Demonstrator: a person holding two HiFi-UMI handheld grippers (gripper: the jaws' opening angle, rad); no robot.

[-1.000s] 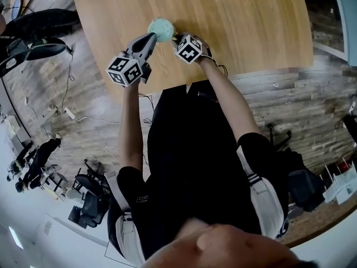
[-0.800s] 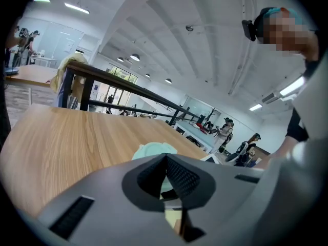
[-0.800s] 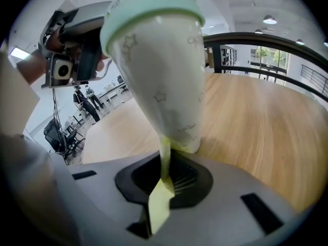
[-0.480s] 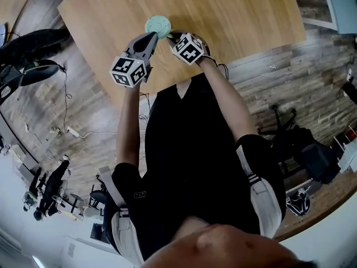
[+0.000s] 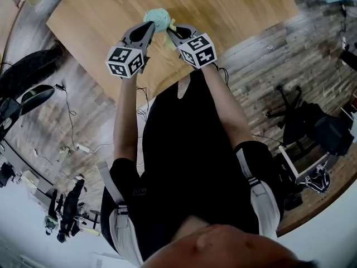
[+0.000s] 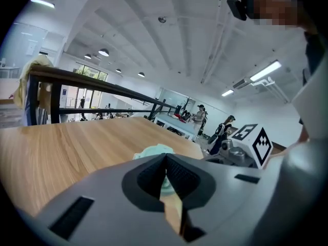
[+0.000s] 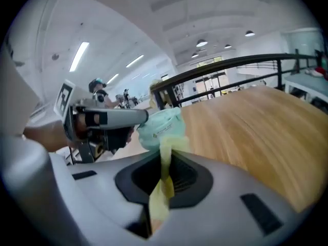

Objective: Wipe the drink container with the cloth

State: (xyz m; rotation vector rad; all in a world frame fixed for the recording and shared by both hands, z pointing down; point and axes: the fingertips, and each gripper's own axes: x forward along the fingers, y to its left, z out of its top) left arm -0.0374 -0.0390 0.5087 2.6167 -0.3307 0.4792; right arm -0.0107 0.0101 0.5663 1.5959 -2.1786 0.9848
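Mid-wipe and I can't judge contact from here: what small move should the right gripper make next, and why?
Probably slide the right gripper a little sideways, so the yellow cloth rubs across the mint drink container. That gripper is shut on the cloth, whose free end seems to meet the container's side. The left gripper is clamped on the container and can brace it against the stroke.
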